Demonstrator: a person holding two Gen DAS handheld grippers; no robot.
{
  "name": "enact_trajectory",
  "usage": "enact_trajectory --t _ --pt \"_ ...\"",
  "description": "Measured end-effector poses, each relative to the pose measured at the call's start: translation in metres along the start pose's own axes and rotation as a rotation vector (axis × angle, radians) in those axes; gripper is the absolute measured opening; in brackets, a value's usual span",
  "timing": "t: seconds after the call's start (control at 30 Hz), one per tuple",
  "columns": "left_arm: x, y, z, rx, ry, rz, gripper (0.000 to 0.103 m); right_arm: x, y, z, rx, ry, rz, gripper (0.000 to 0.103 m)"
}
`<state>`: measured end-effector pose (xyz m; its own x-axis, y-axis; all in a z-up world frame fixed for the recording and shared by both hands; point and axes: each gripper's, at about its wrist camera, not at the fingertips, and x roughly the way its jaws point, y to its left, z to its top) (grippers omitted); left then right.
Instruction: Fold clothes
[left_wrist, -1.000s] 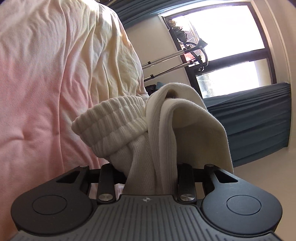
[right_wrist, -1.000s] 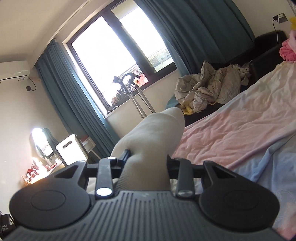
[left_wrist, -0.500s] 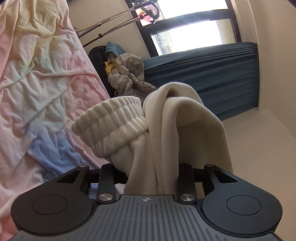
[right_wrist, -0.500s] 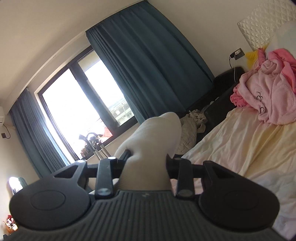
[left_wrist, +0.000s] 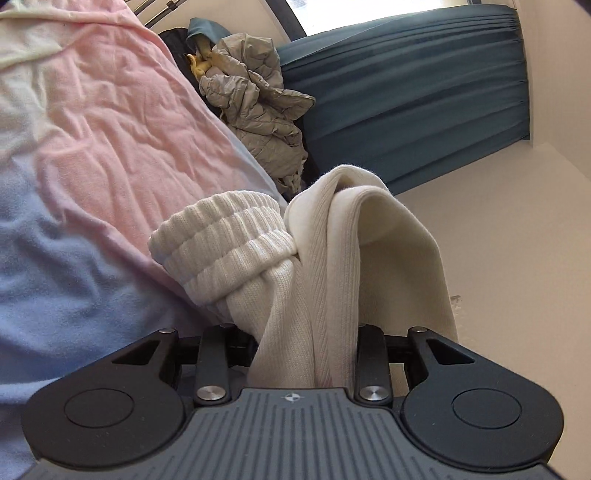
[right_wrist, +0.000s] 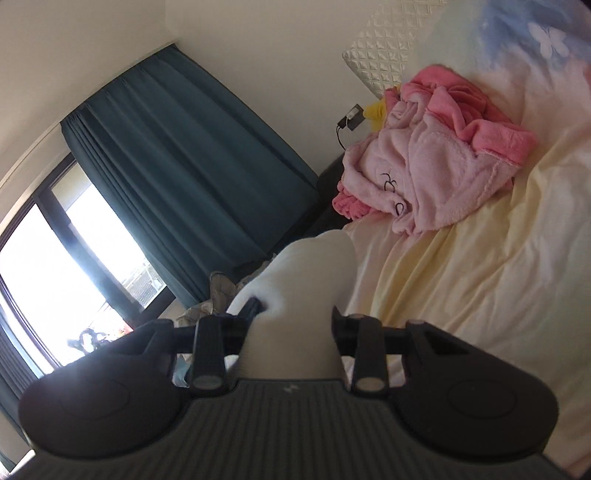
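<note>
My left gripper (left_wrist: 306, 332) is shut on white ribbed socks (left_wrist: 295, 258); a rolled cuff bulges left and a smooth fold drapes right, hiding the fingertips. It is held in the air beside the bed (left_wrist: 92, 147). My right gripper (right_wrist: 295, 317) is shut on a white sock (right_wrist: 306, 280), whose rounded end sticks up between the jaws and hides the fingertips. It is above the bed's pale yellow sheet (right_wrist: 461, 295).
A pink fleece garment (right_wrist: 436, 173) lies bunched near the quilted headboard (right_wrist: 388, 55). A grey puffy jacket (left_wrist: 255, 107) is heaped beside the bed. Teal curtains (right_wrist: 184, 166) and a bright window (right_wrist: 55, 277) stand beyond.
Both grippers have swung round with their socks still held. The left view turned from window to curtain and wall; the right view turned from window toward the headboard and pink garment.
</note>
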<state>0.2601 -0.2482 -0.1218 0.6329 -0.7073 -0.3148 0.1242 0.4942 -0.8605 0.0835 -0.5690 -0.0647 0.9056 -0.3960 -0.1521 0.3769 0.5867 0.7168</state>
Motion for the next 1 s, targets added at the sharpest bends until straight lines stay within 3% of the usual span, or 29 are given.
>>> enact_trajectory --t 0.13,0.27,0.37,0.43,0.53,0.67,0.83,1.0 --pt "0.009 0.015 -0.009 0.034 0.028 0.008 0.04 0.028 -0.037 -0.03 0.124 0.111 -0.187 0.037" --pt "0.005 0.006 -0.01 0.108 0.065 0.036 0.043 0.032 -0.069 -0.043 0.265 0.138 -0.219 0.04" --pt "-0.004 0.001 -0.004 0.133 0.117 0.057 0.05 0.025 -0.059 -0.042 0.238 0.143 -0.218 0.04" --pt "-0.017 -0.007 0.0 0.178 0.139 0.062 0.064 0.022 -0.055 -0.037 0.257 0.155 -0.218 0.042" --pt "-0.043 -0.02 0.005 0.263 0.162 0.085 0.074 0.014 -0.043 -0.029 0.228 0.182 -0.26 0.049" --pt "-0.085 -0.039 0.015 0.389 0.131 0.103 0.087 -0.012 -0.022 -0.022 0.11 0.119 -0.332 0.05" --pt "-0.148 -0.066 0.027 0.545 0.064 0.142 0.093 -0.04 0.025 -0.018 -0.075 0.08 -0.254 0.05" --pt "-0.223 -0.076 0.039 0.638 -0.046 0.259 0.099 -0.077 0.085 -0.04 -0.219 0.13 -0.058 0.05"
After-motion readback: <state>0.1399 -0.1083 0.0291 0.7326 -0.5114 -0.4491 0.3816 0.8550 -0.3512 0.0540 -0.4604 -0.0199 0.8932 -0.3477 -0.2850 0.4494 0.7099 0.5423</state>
